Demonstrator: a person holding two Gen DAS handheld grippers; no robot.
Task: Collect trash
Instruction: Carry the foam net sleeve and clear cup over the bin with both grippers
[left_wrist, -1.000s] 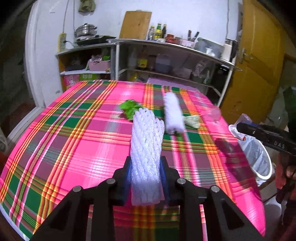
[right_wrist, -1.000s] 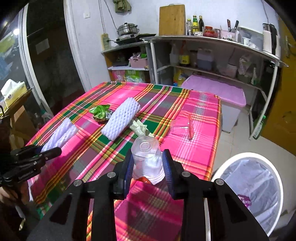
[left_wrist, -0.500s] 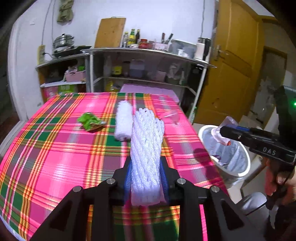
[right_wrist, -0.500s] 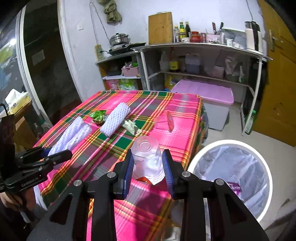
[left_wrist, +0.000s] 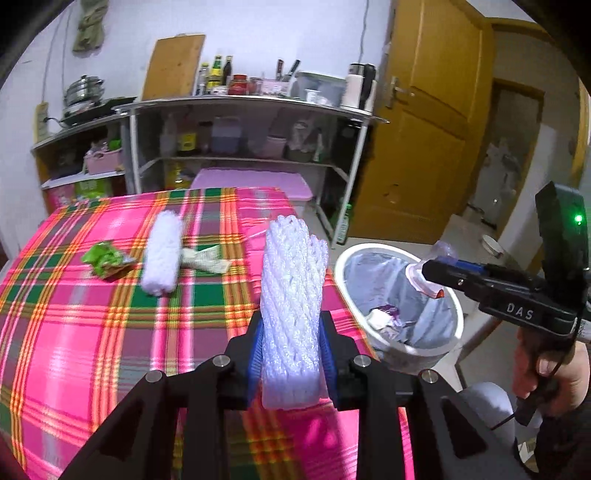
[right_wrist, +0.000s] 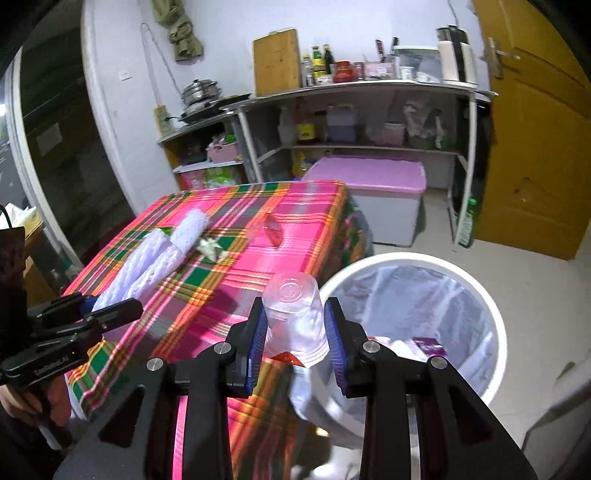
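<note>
Up front in the left wrist view, left gripper (left_wrist: 291, 354) with jaws clamped on a white foam net sleeve (left_wrist: 291, 306), held upright over the near edge of the plaid table (left_wrist: 110, 332). Farther back on the cloth lay a second foam sleeve (left_wrist: 162, 254), a green wrapper (left_wrist: 105, 256) to its left and a crumpled paper scrap (left_wrist: 207, 258) touching its right side. Beside the table's right edge stood a white trash bin (left_wrist: 369, 258) with a clear liner, some scraps already at its bottom. Over the bin's far rim hung the right gripper (left_wrist: 432, 273), clamped on a clear plastic cup (left_wrist: 424, 269); held from below by a hand (left_wrist: 554, 373).

Next, in the right wrist view, right gripper (right_wrist: 295, 332) with jaws pressed on both sides of the clear plastic cup (right_wrist: 293, 314), bottom end pointing away, just above the near-left rim of the trash bin (right_wrist: 480, 288). Left of that, the table (right_wrist: 295, 229) carried the second foam sleeve (right_wrist: 192, 227), the paper scrap (right_wrist: 212, 249) and a clear piece with a red spot (right_wrist: 273, 229), blurred. At the left edge showed the left gripper (right_wrist: 107, 308) with the foam net sleeve (right_wrist: 136, 266) between its jaws.
</note>
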